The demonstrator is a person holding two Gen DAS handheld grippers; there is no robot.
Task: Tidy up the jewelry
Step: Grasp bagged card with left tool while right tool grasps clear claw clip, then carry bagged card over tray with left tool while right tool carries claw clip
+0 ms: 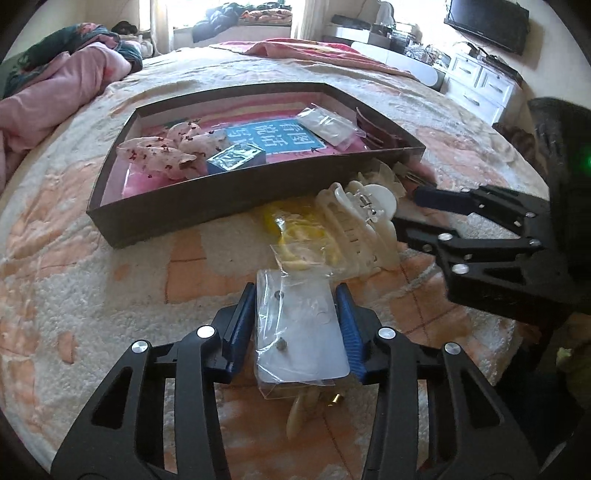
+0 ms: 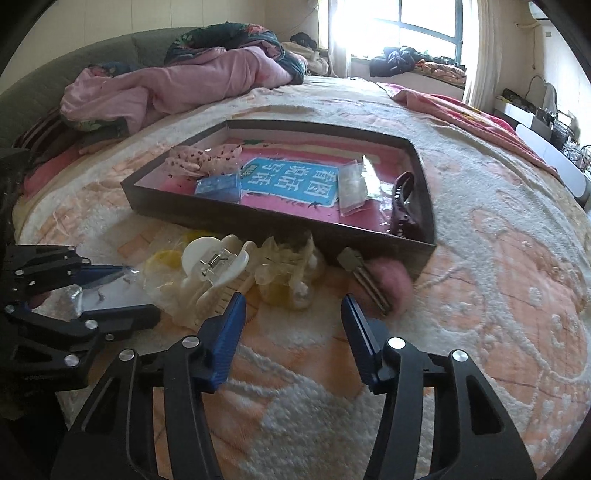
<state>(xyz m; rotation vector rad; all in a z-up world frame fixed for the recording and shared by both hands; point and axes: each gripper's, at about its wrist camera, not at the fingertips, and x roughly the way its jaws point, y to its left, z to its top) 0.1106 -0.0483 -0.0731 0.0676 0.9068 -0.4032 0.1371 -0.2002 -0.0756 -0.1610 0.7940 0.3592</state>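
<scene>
My left gripper (image 1: 297, 295) is shut on a clear plastic packet with a white earring card (image 1: 301, 332), held just above the bedspread; it also shows in the right wrist view (image 2: 98, 295). A white claw hair clip (image 1: 360, 221) lies ahead of it, beside a bag of yellow rings (image 1: 295, 236). The dark shallow box (image 1: 177, 208) holds a floral scrunchie (image 1: 166, 151), a small blue box (image 1: 236, 157), a clear bag (image 1: 327, 125) and a dark red clip (image 2: 404, 206). My right gripper (image 2: 293, 297) is open and empty, facing the white clip (image 2: 214, 262), a clear bow clip (image 2: 288, 266) and a key (image 2: 364, 275).
A pink fuzzy ball (image 2: 389, 278) lies by the box's near corner. A pink quilt (image 2: 177, 81) is heaped at the head of the bed. White drawers (image 1: 480, 83) and a TV (image 1: 487, 20) stand beyond the bed's far side.
</scene>
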